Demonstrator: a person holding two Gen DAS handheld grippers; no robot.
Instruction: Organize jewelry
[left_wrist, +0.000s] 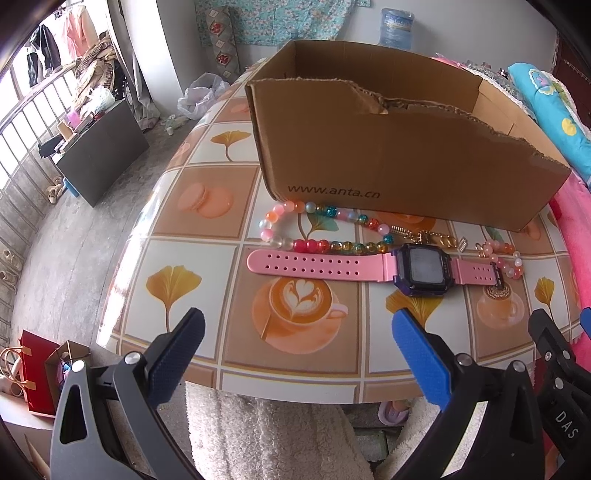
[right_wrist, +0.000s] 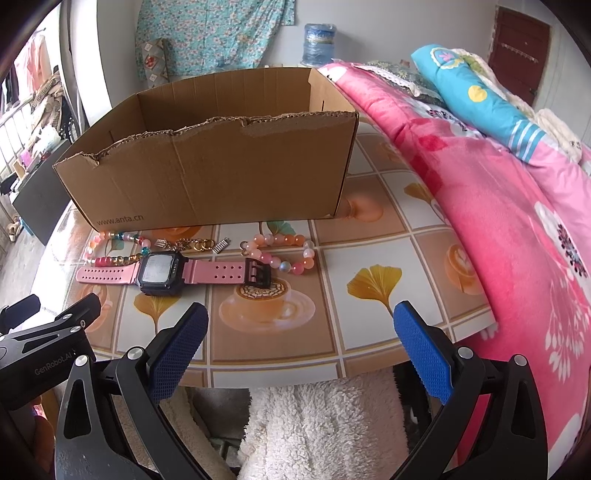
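Pink-strapped watch (left_wrist: 373, 264) with a dark, perhaps purple case; multicoloured bead bracelet (left_wrist: 314, 230); brown cardboard box (left_wrist: 369, 155); ginkgo-and-latte checked tablecloth (left_wrist: 207, 258).

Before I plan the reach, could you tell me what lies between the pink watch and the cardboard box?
In both wrist views, beaded bracelets and a small gold chain piece lie between the pink watch and the cardboard box.

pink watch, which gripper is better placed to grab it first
Probably left. The pink watch lies almost straight ahead of the open left gripper; from the open right gripper it sits off to the left.
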